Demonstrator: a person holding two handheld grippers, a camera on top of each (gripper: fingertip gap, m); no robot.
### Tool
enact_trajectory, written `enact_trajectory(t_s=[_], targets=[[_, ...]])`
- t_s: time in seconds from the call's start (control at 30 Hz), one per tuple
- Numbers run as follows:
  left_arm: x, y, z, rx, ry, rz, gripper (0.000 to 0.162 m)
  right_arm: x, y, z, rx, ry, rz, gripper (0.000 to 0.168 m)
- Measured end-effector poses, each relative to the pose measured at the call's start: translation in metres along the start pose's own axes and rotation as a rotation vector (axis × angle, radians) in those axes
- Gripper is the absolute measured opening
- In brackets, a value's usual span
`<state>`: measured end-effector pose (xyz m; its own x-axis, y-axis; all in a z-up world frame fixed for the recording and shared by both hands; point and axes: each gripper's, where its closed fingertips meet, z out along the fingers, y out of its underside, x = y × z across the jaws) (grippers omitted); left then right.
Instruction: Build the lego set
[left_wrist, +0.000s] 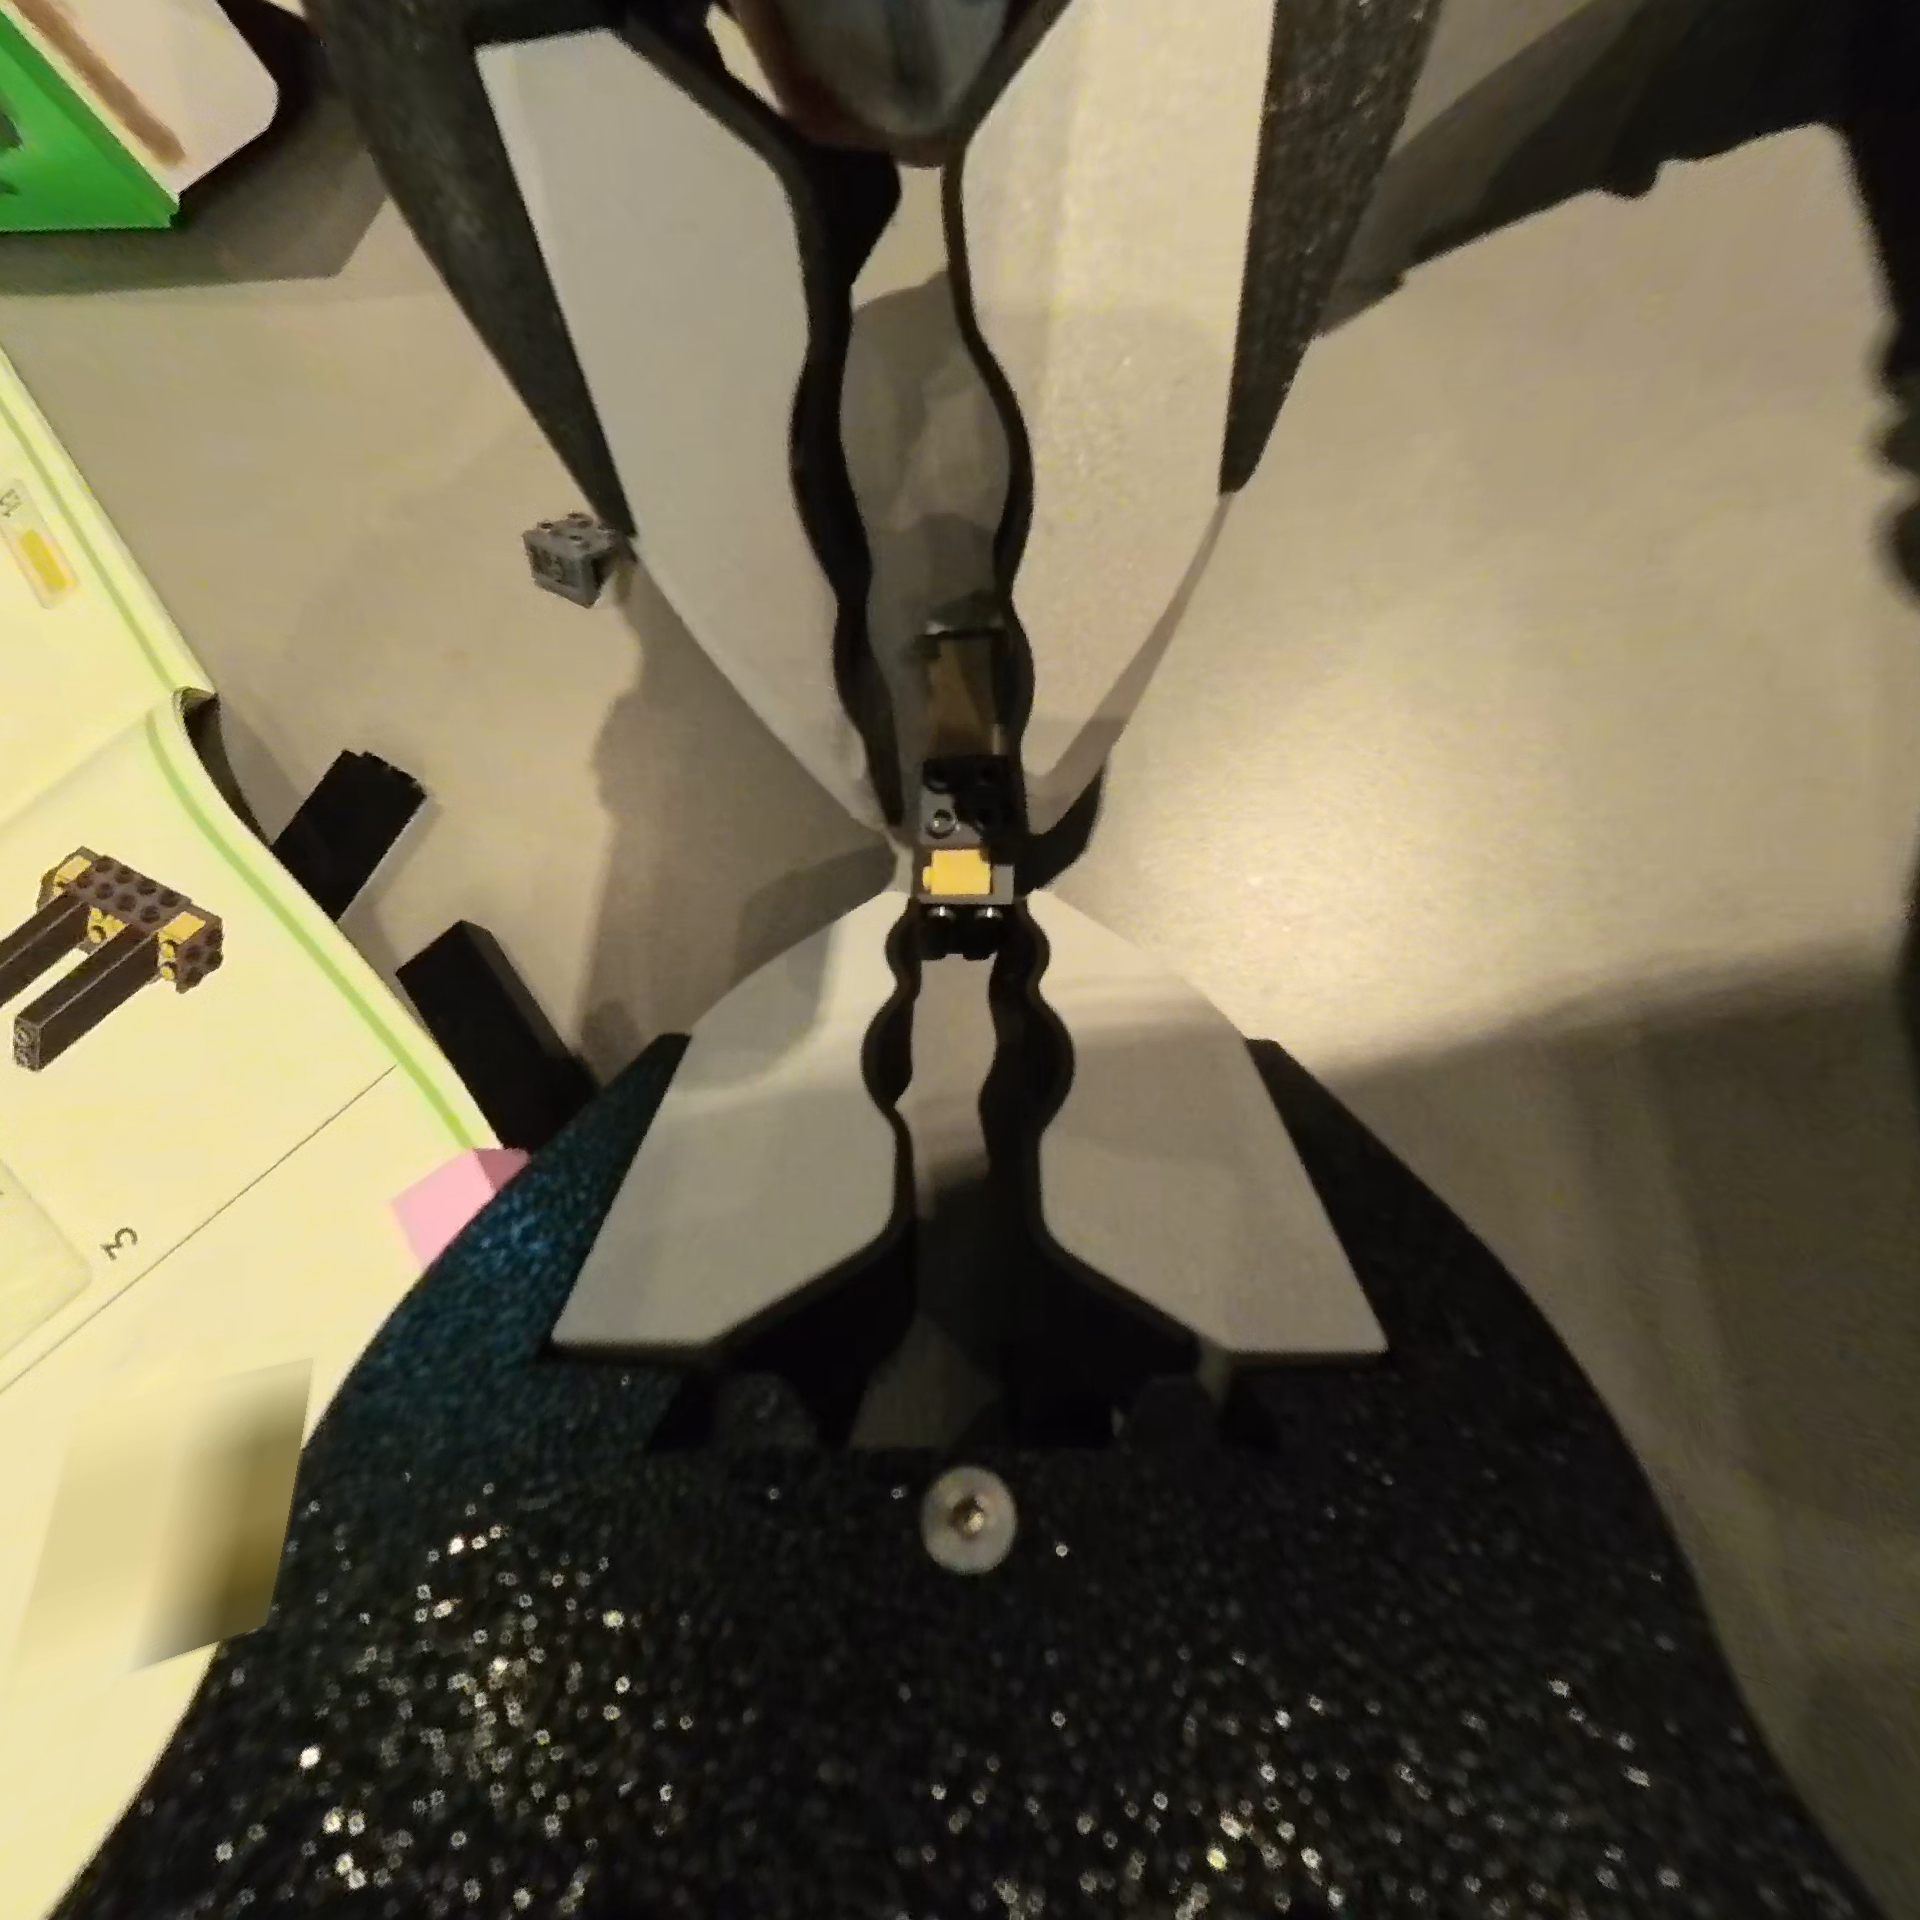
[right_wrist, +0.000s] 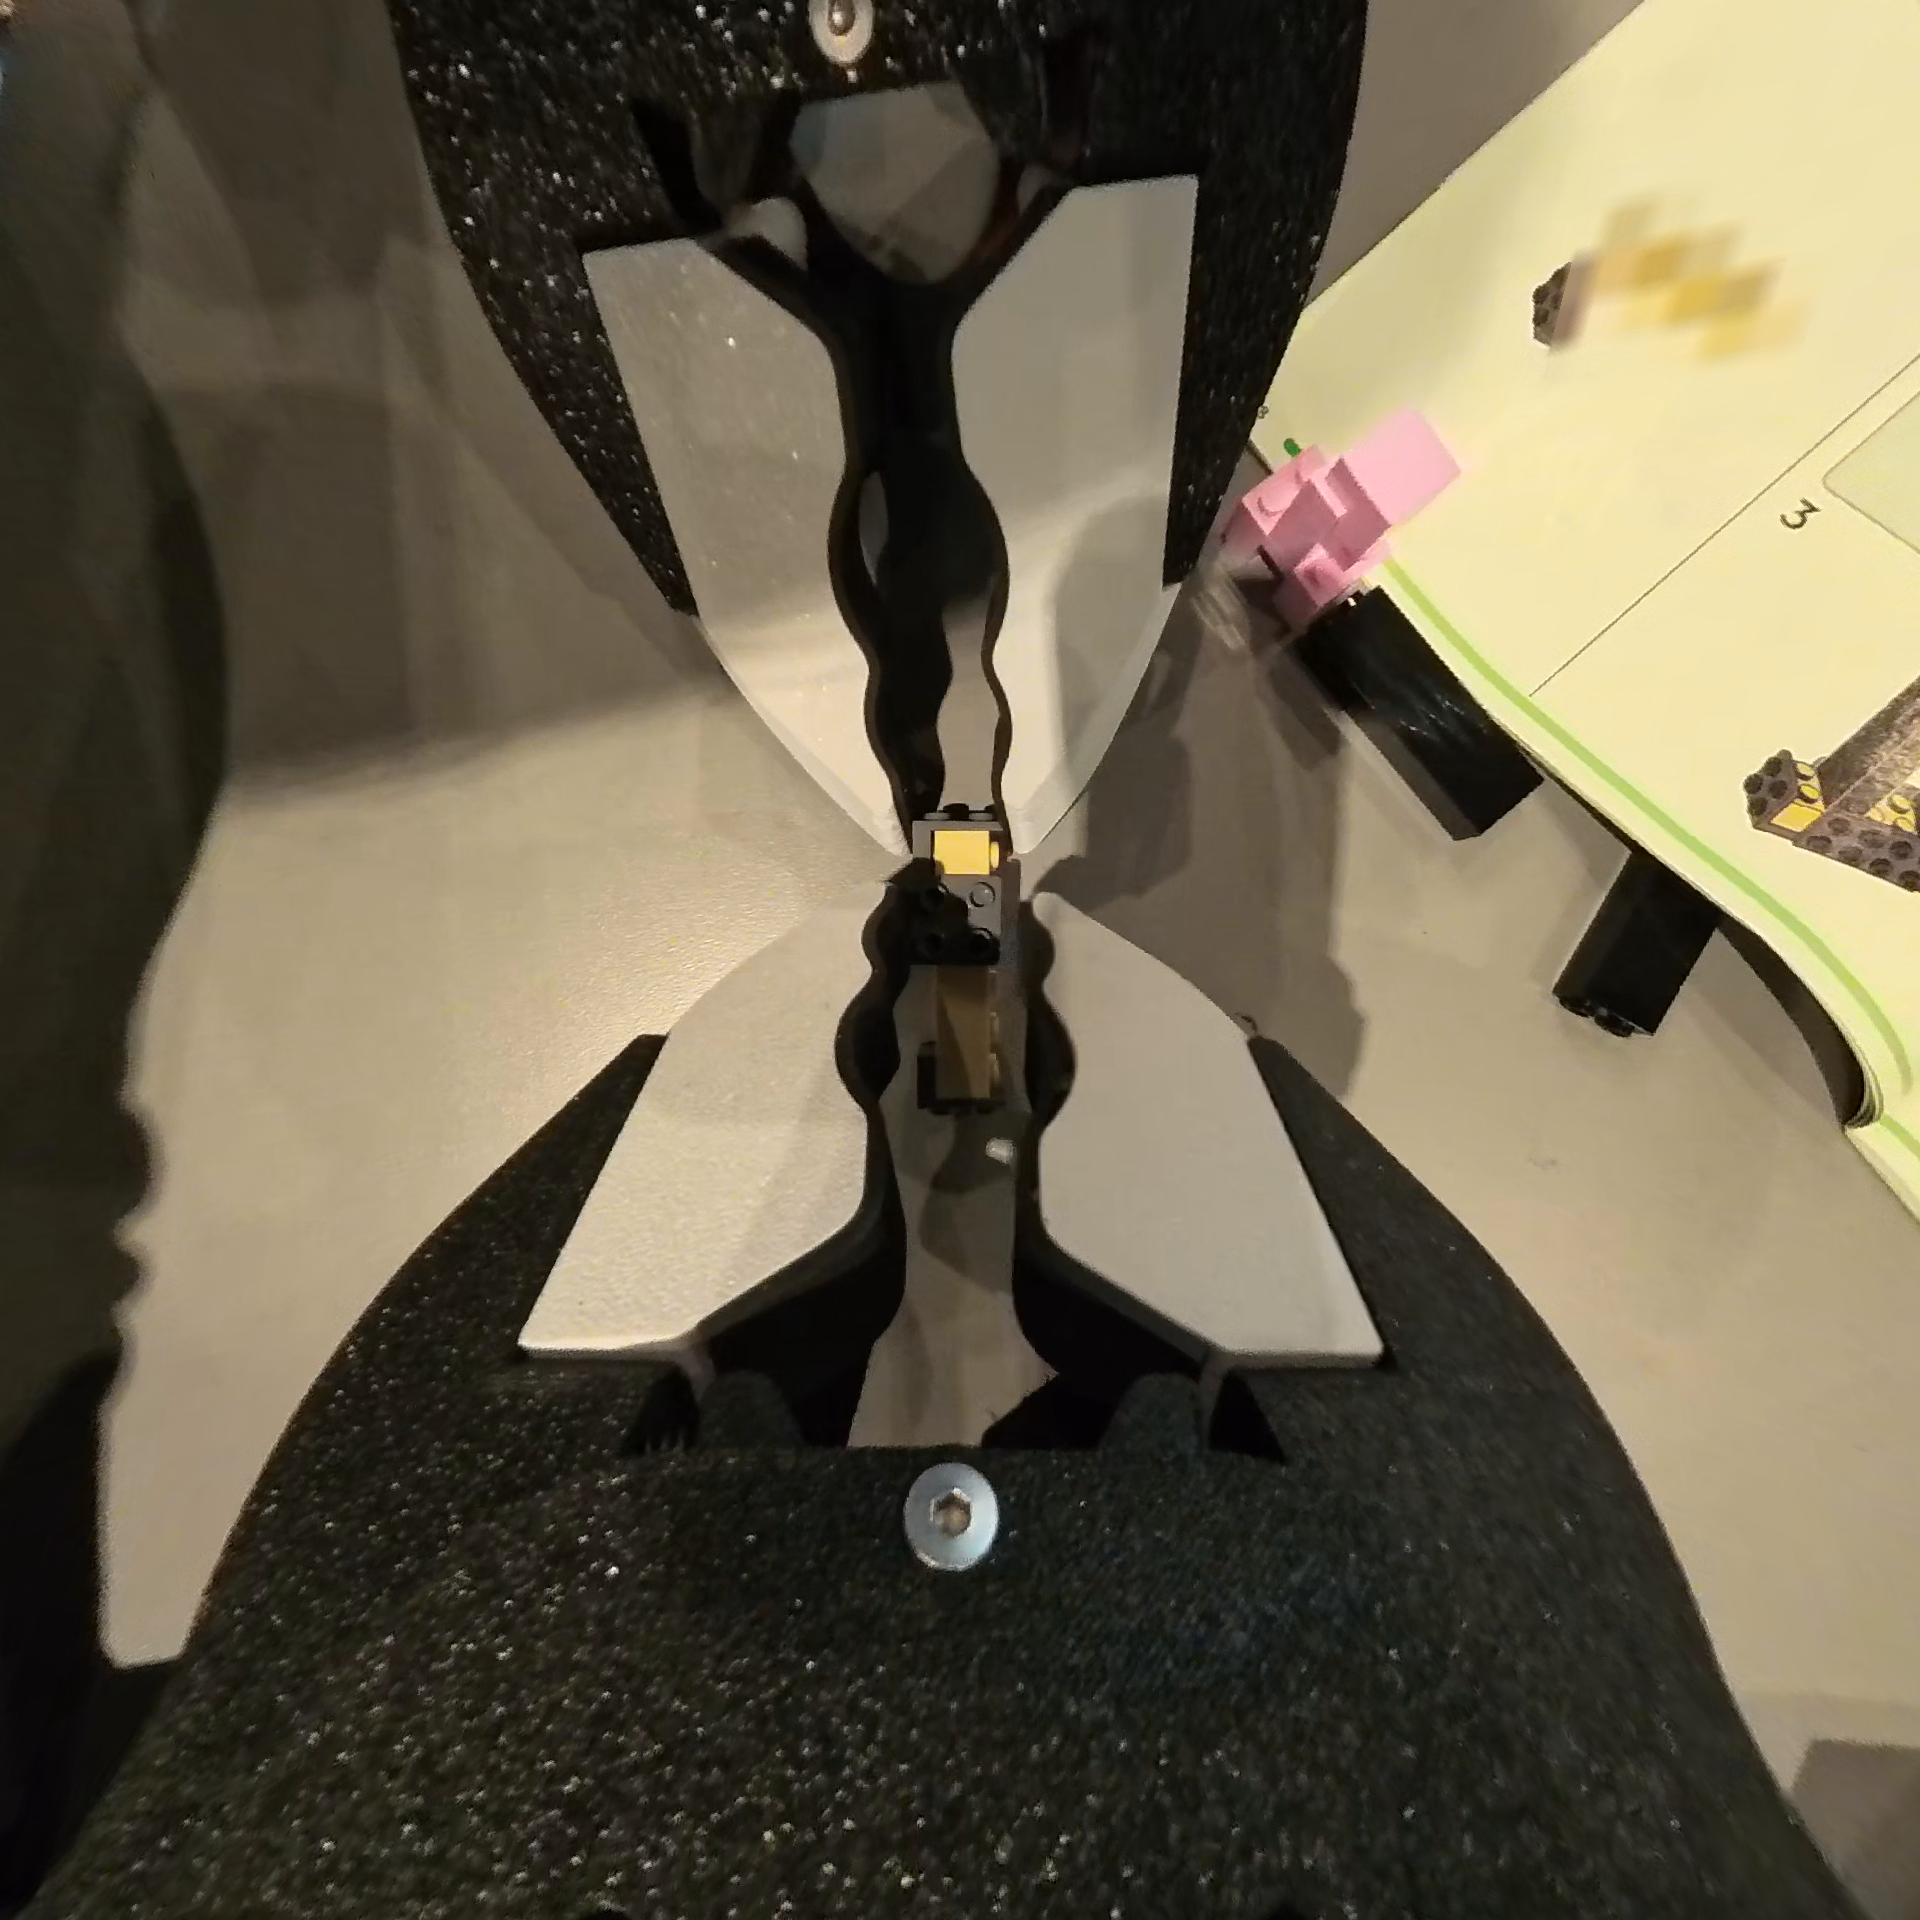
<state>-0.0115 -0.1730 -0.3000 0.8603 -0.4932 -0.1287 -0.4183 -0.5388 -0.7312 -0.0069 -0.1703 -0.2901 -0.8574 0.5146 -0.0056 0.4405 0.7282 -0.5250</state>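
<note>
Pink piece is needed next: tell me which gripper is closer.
Left. The pink piece sits beside a finger of the left gripper; the right gripper is farther, meeting it tip to tip on the small brick assembly both clamp.

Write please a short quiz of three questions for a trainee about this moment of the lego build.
1. True or false: the left gripper and the right gripper meet tip to tip on the small lego assembly.
2. Which colour is the tile on that assembly's side? A) yellow B) red C) blue
3. Fill in: the pink lego piece lies at the edge of the open ____.

Key: 1 true. 2 A, the yellow tile. 3 instruction booklet.
</note>
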Motion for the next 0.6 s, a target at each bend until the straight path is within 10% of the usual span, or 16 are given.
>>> enact_trajectory(t_s=[0.6], targets=[[-0.0011,0.0008,-0.0006,-0.01,-0.002,0.004,0.016,-0.004,0.0053,0.0076,-0.043,-0.049,0.027,0.021]])
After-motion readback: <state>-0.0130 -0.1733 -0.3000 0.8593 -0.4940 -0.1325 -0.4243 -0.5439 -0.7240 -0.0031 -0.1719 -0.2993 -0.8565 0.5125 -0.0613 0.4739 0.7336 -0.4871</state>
